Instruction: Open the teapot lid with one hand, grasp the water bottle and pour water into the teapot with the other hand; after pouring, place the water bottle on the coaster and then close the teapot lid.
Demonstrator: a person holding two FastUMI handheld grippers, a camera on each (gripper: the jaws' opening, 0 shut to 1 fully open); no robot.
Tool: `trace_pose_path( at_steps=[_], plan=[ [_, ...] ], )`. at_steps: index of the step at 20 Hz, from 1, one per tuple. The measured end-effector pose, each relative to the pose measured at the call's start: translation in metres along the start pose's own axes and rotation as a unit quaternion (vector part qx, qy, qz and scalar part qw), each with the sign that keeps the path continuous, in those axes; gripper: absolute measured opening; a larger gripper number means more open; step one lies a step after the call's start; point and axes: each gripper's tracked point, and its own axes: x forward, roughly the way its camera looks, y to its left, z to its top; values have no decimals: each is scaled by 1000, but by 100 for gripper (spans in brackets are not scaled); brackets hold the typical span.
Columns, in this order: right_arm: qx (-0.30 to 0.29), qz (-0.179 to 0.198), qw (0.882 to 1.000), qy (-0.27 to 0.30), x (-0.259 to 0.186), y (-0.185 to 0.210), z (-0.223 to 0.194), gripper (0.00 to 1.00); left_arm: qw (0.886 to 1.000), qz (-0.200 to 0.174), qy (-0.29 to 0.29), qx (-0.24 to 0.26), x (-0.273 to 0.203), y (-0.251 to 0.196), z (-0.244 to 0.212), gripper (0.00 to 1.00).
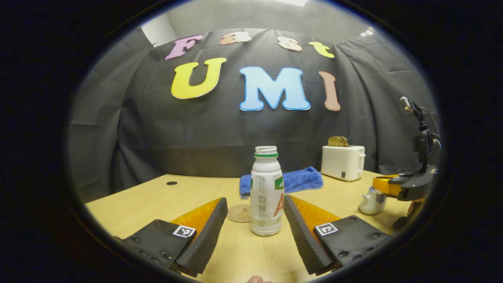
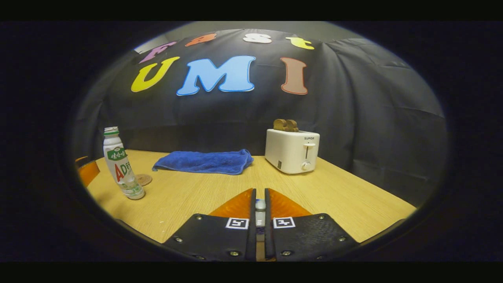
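Left gripper view, left tool [image 1: 255, 220]: fingers spread wide, one on each side of the water bottle, neither touching it; nothing held.
Water bottle [image 1: 267, 192]: white, green band at the neck, cap off, upright on the tabletop [image 1: 165, 196] between the two fingers.
Coaster [image 1: 239, 213]: round, flat on the tabletop, just behind and left of the bottle's base, partly hidden by it.
Blue towel [image 1: 298, 180]: folded, lying behind the bottle, well apart from it.
Toaster [image 1: 343, 162]: white, toward the back at right, with brown slices standing up out of its slots.
Teapot [image 1: 370, 201]: small and white with blue markings, at the right edge of the tabletop, its top covered by the other tool.
Right tool in this view [image 1: 389, 185]: reaches in from the right directly over the teapot's top; whether it touches the lid cannot be told here.

Right gripper view, right tool [image 2: 260, 206]: fingers drawn nearly together, pinching a small pale knob [image 2: 260, 205] between them; the pot below is hidden.
Water bottle [image 2: 121, 163]: upright at far left, the coaster [image 2: 143, 179] just beside its base.
Blue towel [image 2: 206, 161]: mid-tabletop, toward the back.
Toaster [image 2: 292, 151]: right of the towel, well apart from the bottle.
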Motion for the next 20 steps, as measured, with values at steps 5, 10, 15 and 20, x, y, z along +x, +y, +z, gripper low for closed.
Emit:
trace_pose_path(
  at_steps=[5, 10, 15, 20],
  plan=[
    [-6, 7, 999, -35, -11, 3, 17, 4, 1000, -1, 8, 2, 13, -8, -4, 95],
    [-23, 26, 999, -38, -14, 16, 14, 8, 1000, 0, 21, -10, 39, -18, -7, 95],
    [-26, 30, 998, -44, -18, 17, 15, 8, 999, -4, 32, -11, 70, -20, -8, 95],
    [-21, 35, 998, -50, -20, 17, 17, 8, 999, 4, 44, -14, 89, -14, -19, 95]
  ],
)
